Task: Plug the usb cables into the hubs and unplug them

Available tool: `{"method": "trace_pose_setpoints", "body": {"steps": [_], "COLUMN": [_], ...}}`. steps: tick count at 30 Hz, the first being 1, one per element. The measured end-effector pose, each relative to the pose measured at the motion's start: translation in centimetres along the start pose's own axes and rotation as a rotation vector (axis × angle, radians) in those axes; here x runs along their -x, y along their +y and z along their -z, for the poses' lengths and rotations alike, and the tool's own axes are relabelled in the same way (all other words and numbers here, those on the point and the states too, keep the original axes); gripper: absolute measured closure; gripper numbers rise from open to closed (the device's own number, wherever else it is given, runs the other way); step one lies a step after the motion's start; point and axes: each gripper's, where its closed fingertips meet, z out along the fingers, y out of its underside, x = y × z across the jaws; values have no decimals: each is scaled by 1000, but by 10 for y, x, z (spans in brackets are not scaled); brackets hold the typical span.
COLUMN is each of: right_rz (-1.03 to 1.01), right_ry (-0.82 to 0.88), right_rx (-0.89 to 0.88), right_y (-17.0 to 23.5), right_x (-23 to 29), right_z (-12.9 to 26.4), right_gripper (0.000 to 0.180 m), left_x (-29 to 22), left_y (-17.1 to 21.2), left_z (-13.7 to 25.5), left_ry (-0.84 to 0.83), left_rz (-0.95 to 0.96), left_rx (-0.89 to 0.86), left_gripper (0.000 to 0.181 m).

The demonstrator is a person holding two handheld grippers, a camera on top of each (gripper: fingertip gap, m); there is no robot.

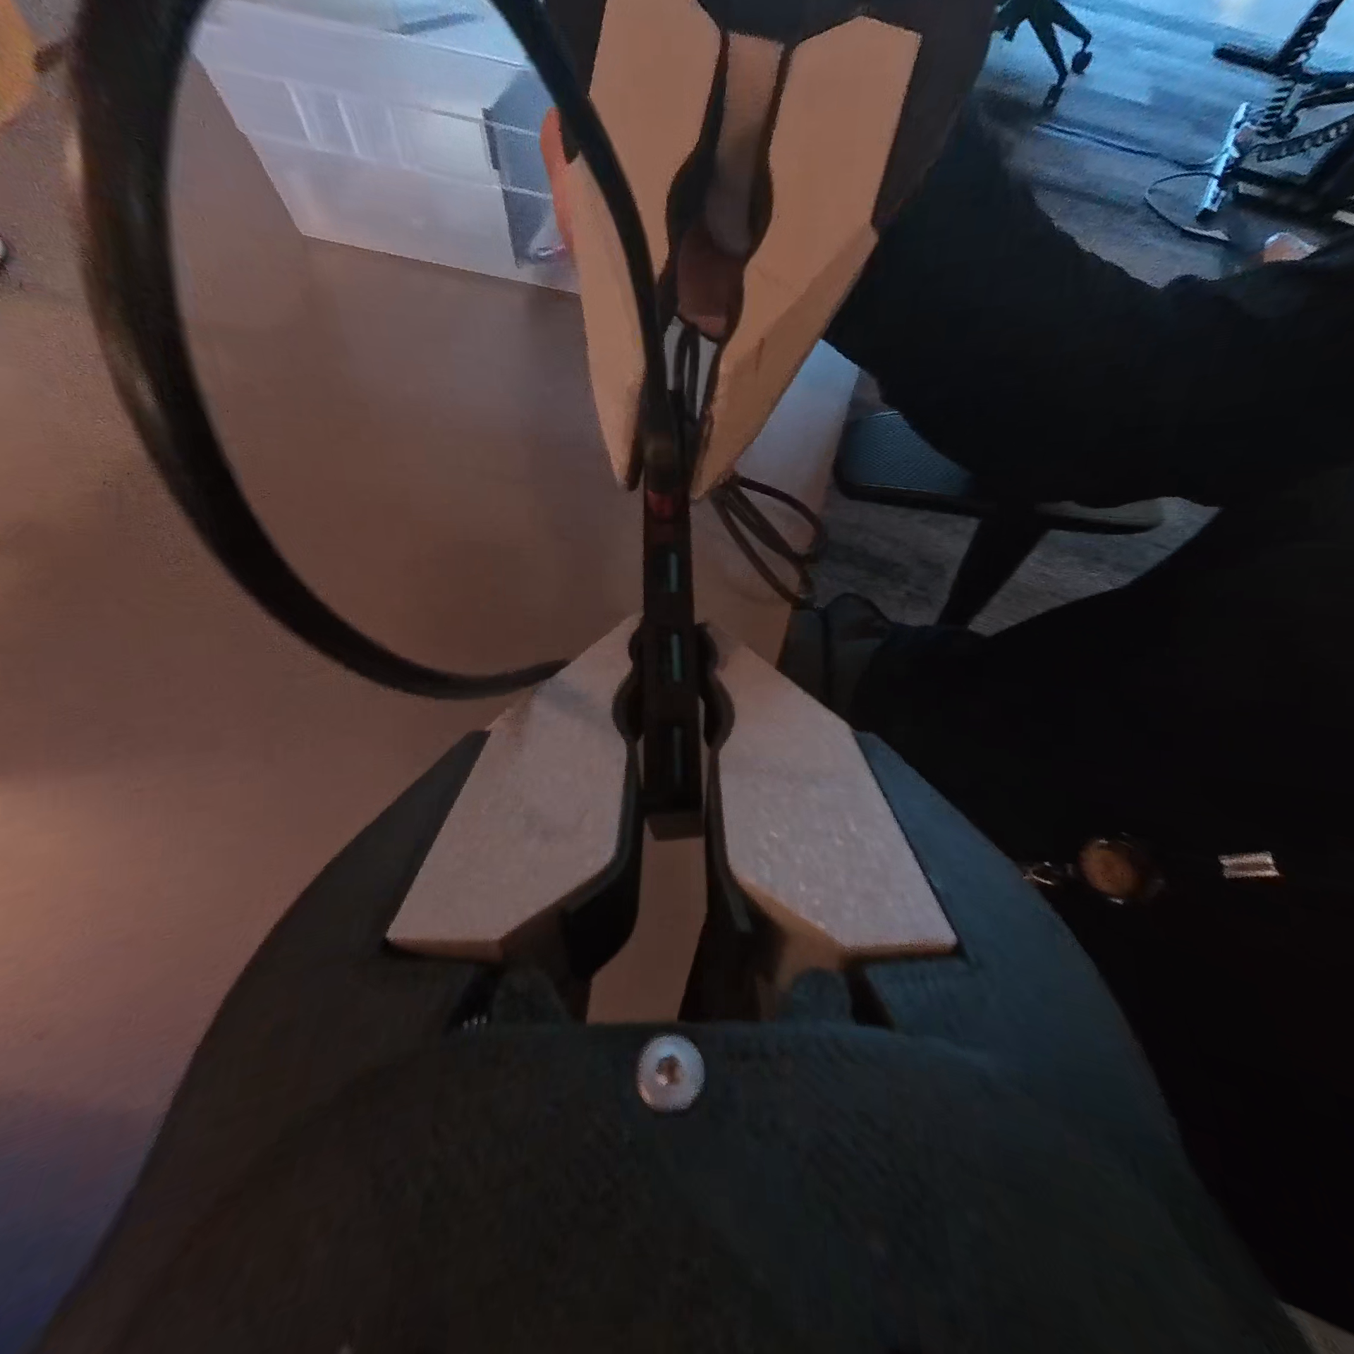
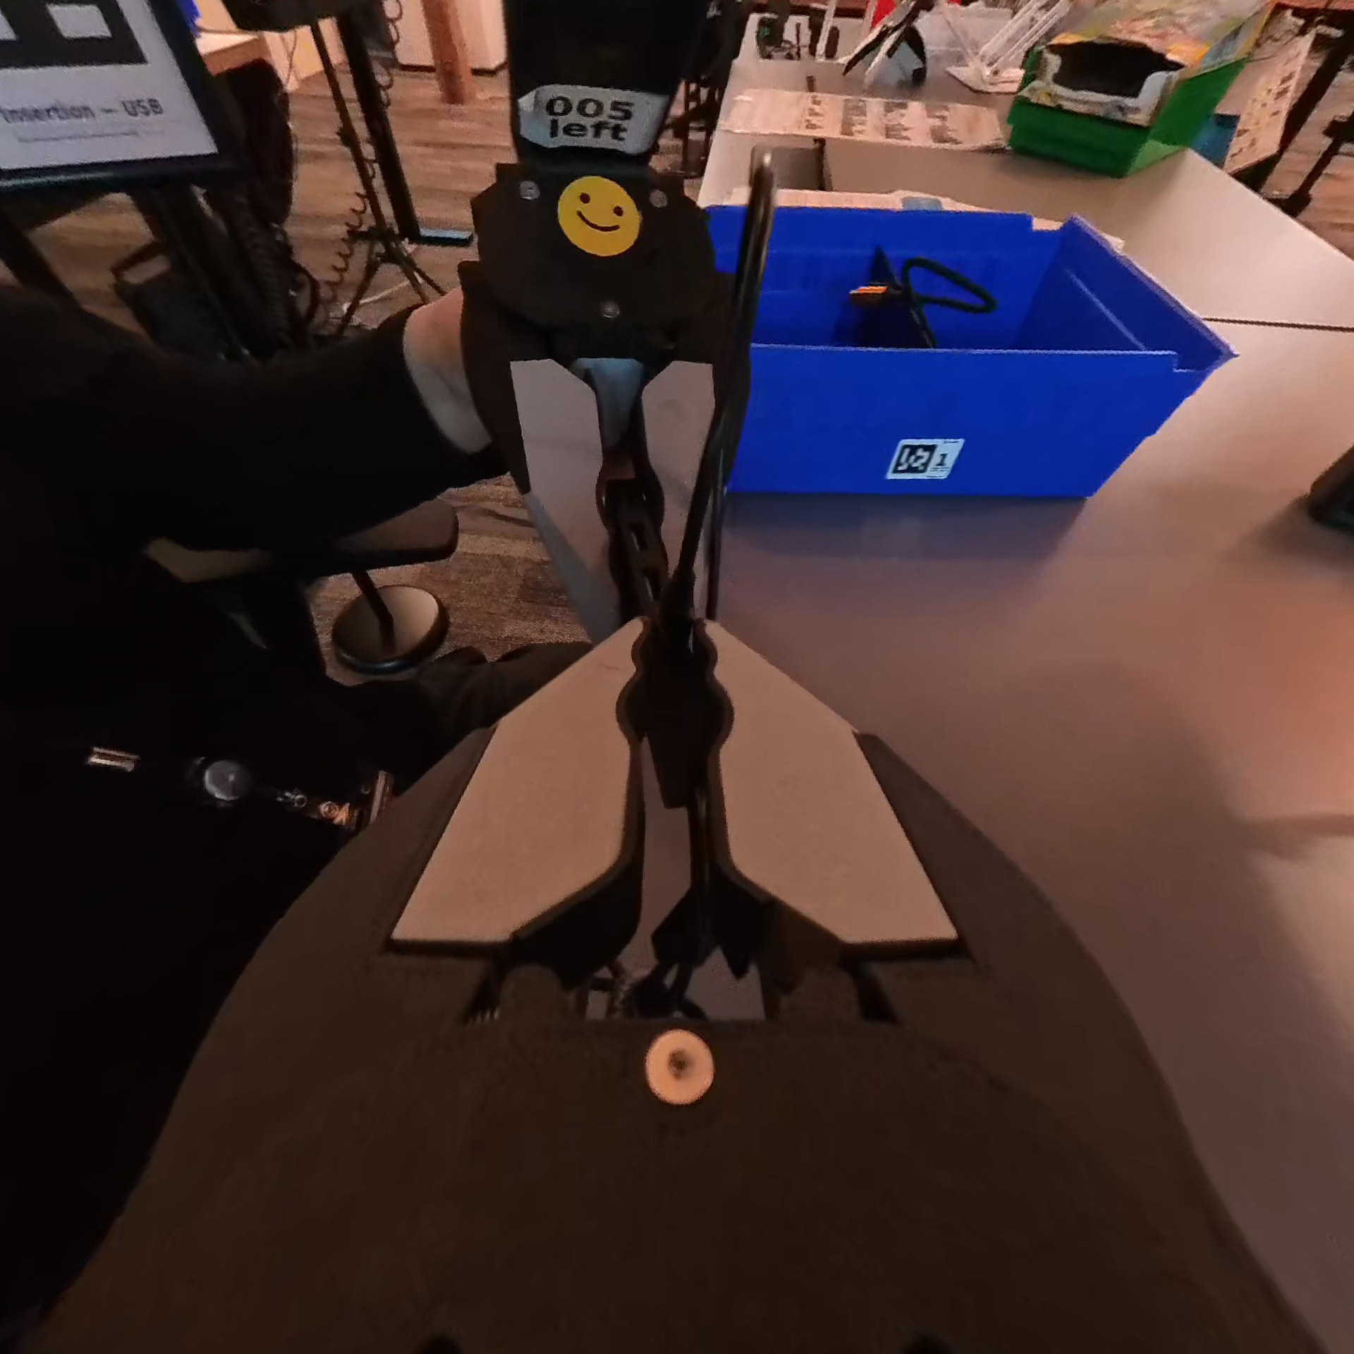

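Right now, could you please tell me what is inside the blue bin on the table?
Inside the blue bin lies a looped black cable with an orange piece. The near wall hides the bin's floor, so anything else there cannot be seen.

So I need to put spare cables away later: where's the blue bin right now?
In the right wrist view the blue bin sits on the grey table, upper right, just beyond the left gripper, with a green box behind it.

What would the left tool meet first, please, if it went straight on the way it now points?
Most likely the right tool. It faces the left tool head-on, just beyond the free end of the black USB hub the left tool is clamping. The gap between the two tools looks short, though depth is uncertain.
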Motion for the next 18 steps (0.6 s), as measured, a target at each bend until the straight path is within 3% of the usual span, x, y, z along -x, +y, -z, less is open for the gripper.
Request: {"method": "trace_pose_setpoints", "body": {"steps": [7, 9, 13, 18], "right_rz": [-37, -48, -28, -67], "right_ry": [-28, -63, -55, -103], "right_rx": [-50, -78, -32, -92], "right_y": [-6, -9, 0, -6], "right_x": [1, 5, 4, 7], "right_z": [8, 8, 2, 2], "right_gripper": [175, 174, 174, 174], "left_x": [0, -10, 1, -6], "left_y": [-14, -20, -11, -19], "left_z": [-6, -13, -27, -23], "left_ry": [-17, 38, -67, -4], "left_rz": [-13, -6, -55, -24], "left_rx": [-78, -109, -69, -144], "left_gripper": [173, 162, 171, 171]}}
